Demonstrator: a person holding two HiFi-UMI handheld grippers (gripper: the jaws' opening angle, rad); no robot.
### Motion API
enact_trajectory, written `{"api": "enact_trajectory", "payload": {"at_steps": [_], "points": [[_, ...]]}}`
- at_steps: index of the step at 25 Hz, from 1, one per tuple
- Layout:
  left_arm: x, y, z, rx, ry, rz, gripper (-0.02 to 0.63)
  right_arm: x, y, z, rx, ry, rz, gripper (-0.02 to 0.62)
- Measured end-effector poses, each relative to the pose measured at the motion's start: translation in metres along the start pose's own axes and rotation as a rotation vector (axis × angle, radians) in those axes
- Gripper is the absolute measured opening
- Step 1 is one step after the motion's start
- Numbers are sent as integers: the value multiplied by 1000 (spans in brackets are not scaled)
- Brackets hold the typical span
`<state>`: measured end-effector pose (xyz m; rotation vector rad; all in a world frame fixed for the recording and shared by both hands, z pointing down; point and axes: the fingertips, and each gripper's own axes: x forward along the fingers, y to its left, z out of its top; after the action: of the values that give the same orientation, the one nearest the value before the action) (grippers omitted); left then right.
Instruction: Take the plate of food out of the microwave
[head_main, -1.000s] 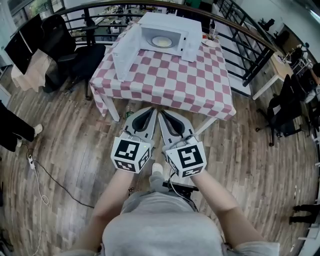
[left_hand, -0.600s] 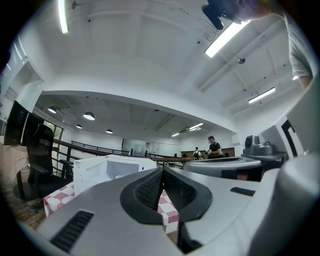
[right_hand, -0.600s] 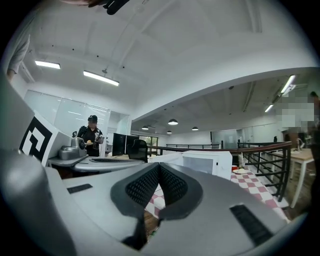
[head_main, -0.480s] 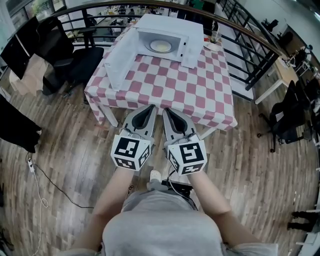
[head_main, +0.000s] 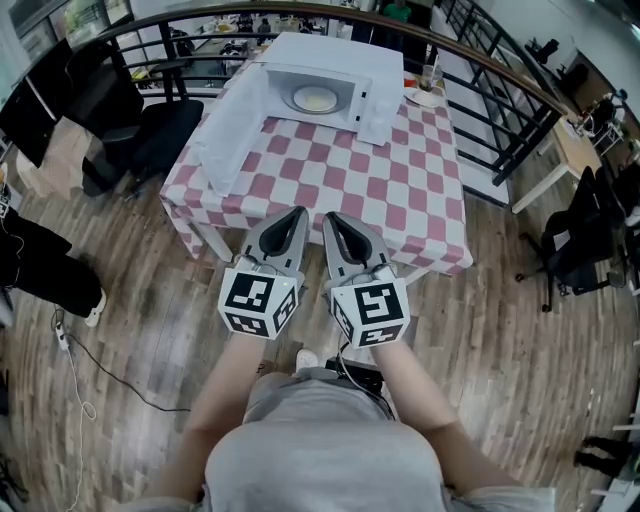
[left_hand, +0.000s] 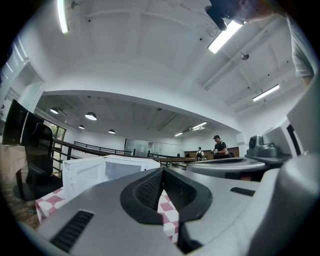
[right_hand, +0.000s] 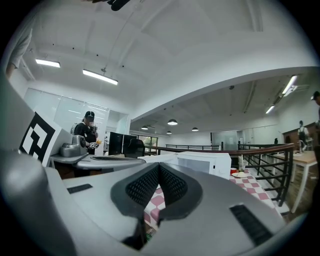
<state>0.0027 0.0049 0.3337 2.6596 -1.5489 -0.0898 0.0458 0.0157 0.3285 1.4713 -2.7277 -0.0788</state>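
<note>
A white microwave (head_main: 330, 72) stands at the far end of a red-and-white checked table (head_main: 330, 180), its door (head_main: 230, 125) swung wide open to the left. Inside it lies a pale plate of food (head_main: 313, 98). Both grippers hang side by side at the table's near edge, well short of the microwave. My left gripper (head_main: 300, 212) is shut with nothing in it. My right gripper (head_main: 330, 217) is shut and empty too. The microwave (left_hand: 107, 172) also shows in the left gripper view and the microwave (right_hand: 200, 161) in the right gripper view, beyond the closed jaws.
A small plate (head_main: 421, 88) and a bottle (head_main: 437, 72) sit right of the microwave. A black railing (head_main: 510, 110) runs behind and to the right of the table. Black office chairs (head_main: 140, 125) stand at the left, another chair (head_main: 575, 235) at the right. A person's legs (head_main: 45, 265) and a floor cable (head_main: 80, 360) are at the left.
The table and microwave have slid further into view and closer as I step toward them. Both grippers stay shut and side by side.
</note>
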Motion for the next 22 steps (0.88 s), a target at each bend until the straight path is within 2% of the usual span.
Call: {"api": "enact_trajectory", "payload": {"at_steps": [22], "points": [[49, 36, -6, -22, -3, 45, 3, 49, -29, -9, 27, -7, 9, 26]]}}
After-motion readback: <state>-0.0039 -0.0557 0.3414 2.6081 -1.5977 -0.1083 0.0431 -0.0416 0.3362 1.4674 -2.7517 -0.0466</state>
